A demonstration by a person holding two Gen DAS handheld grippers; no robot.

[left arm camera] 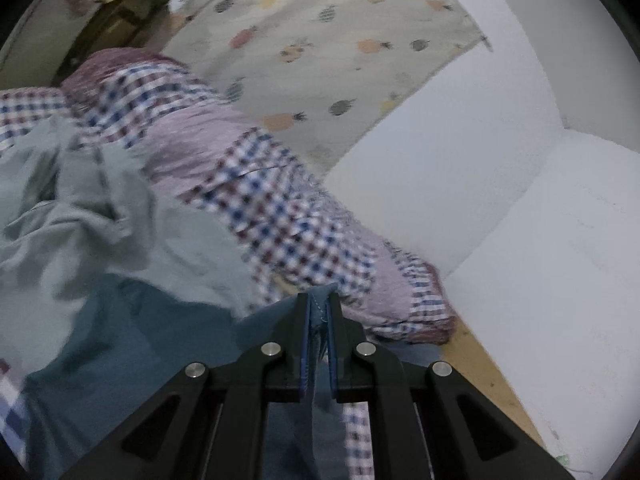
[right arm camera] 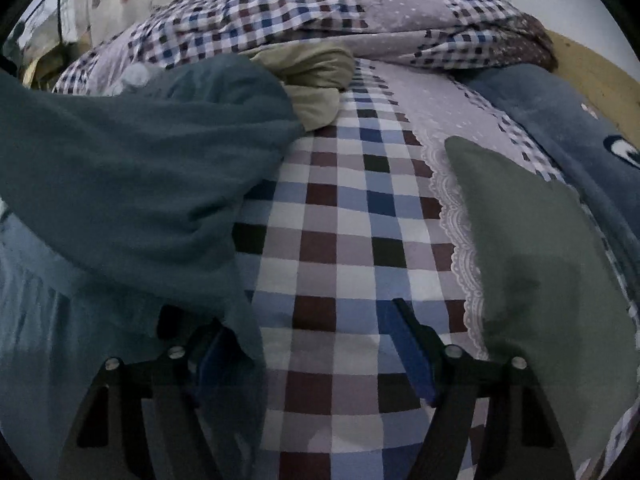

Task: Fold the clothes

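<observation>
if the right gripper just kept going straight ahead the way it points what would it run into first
Probably the checkered bedsheet: the open right gripper looks along bare sheet between its fingers. The teal garment drapes over its left finger, off to that side. Farther on lies the rolled checkered quilt, though depth is unclear.

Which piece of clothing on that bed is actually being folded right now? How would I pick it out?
Start from the checked blue, maroon and white bedsheet. On its left side lies a dark teal soft-knit garment, its edge pinched in the left hand-held gripper. Unlike the crumpled beige cloth behind it or the flat olive-green piece opposite, it is the only held one.
</observation>
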